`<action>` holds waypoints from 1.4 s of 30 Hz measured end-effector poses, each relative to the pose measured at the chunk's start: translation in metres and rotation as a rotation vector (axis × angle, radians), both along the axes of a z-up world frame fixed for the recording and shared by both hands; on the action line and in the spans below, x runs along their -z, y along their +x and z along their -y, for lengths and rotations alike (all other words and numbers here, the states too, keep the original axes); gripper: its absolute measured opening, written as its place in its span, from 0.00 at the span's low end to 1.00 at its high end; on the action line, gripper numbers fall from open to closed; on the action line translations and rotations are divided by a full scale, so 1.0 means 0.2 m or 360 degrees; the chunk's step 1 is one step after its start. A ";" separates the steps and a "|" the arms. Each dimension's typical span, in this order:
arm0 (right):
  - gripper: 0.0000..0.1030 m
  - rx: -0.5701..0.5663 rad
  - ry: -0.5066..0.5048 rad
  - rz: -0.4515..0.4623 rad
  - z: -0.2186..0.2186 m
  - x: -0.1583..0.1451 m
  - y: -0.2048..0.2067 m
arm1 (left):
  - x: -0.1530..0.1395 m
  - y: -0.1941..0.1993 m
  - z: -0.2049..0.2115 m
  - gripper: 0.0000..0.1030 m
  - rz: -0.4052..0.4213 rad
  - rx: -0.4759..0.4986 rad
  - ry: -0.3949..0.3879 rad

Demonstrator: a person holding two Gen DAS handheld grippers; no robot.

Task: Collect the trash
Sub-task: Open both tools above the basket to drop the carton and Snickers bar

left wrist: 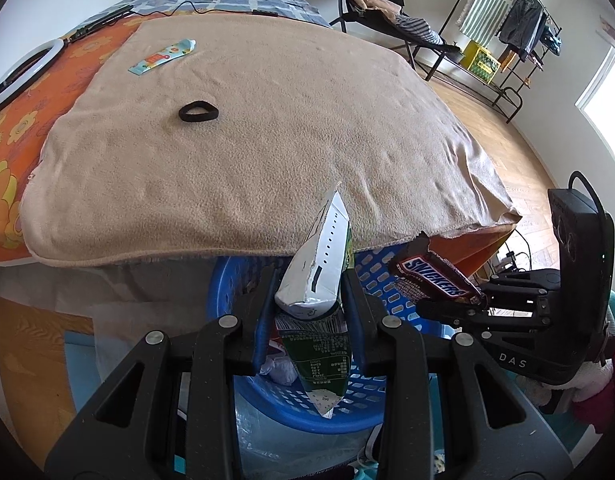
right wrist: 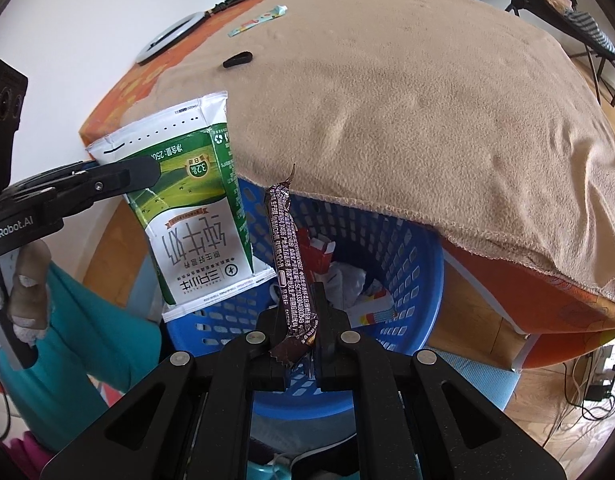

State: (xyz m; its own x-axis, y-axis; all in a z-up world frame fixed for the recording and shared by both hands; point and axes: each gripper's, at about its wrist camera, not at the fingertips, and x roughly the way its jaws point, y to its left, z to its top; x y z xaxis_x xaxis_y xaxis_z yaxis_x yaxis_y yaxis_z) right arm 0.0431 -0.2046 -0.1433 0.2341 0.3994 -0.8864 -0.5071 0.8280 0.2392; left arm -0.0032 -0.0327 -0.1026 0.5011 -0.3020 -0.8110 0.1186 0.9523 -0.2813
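Over blue basket (right wrist: 419, 280): left gripper (left wrist: 309, 280) clamps milk carton (left wrist: 319, 256) upright, long axis vertical; right gripper (right wrist: 301, 320) pinches Snickers wrapper (right wrist: 287, 256) lengthwise, pointing away.

the right gripper (right wrist: 303, 320) is clamped on a brown snickers wrapper (right wrist: 288, 256), held above the blue basket (right wrist: 423, 264). to the left, the left gripper (right wrist: 147, 172) grips a green and white milk carton (right wrist: 195, 216) over the basket rim. a tan blanket (right wrist: 407, 100) lies behind, bearing a black hair tie (right wrist: 237, 59).
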 end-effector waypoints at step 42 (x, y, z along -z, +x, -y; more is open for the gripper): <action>0.67 0.0157 -0.0149 0.0135 -0.01 -0.11 0.05 | -0.10 0.06 -0.02 0.61 0.0059 -0.0036 0.0044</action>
